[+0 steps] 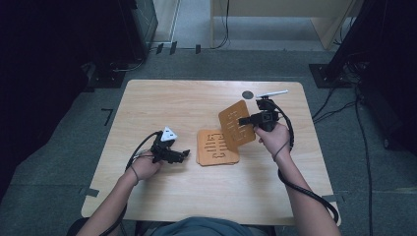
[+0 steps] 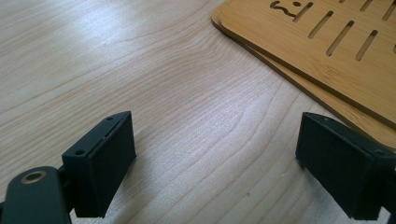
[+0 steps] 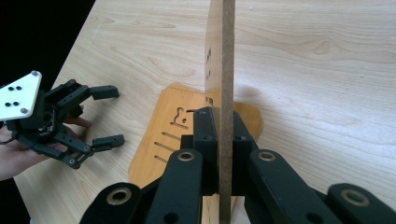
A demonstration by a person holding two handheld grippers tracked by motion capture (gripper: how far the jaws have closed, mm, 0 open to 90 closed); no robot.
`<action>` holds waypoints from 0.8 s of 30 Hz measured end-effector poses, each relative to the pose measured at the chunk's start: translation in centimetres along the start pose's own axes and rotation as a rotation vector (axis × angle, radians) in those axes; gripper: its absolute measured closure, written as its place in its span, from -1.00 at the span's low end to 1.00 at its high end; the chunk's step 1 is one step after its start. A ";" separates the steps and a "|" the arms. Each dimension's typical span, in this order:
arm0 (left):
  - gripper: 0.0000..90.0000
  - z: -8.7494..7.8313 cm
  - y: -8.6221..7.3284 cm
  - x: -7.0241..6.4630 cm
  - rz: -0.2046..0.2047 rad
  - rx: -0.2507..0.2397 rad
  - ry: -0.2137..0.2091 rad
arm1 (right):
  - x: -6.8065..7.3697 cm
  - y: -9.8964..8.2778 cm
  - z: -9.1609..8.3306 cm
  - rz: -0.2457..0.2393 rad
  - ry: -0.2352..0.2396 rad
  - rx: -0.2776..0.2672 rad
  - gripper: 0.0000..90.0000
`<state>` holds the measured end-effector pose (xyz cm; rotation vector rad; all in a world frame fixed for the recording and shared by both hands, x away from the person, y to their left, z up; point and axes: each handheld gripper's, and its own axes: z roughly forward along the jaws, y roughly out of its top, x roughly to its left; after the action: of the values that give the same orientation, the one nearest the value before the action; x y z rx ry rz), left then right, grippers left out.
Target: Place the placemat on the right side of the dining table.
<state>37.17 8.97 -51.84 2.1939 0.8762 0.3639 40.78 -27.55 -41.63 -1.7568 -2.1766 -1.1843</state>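
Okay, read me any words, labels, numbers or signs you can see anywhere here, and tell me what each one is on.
No readable text anywhere.
Lifted bamboo board, clamped in the right tongs: slots and a curly cut-out, no letters I can make out.
Boards lying on the table: the same cut-out pattern, a shape rather than text.
White plate on the left tongs: just dark holes.
Dark disc at the table's far edge: too small to tell.

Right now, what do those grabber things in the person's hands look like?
Each hand-held gripper is black, with jointed links and two flat rectangular pads. The left hand-held gripper carries a white three-cornered plate; the right hand-held gripper trails a thick black cable.
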 end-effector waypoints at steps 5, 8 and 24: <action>-0.77 0.0 0.0 0.0 0.004 0.001 -0.003 | -0.4 0.0 -0.4 0.009 -0.009 -0.011 0.94; -0.77 0.0 0.0 0.1 0.008 0.002 -0.005 | -0.8 -0.1 -0.9 0.015 -0.024 -0.017 0.94; -0.78 0.2 0.2 0.2 0.012 0.001 -0.013 | -2.1 -0.3 -2.7 0.032 -0.077 -0.064 0.94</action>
<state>37.47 8.90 -51.86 2.2008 0.8561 0.3545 40.15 -30.88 -40.98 -1.8850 -2.1666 -1.2114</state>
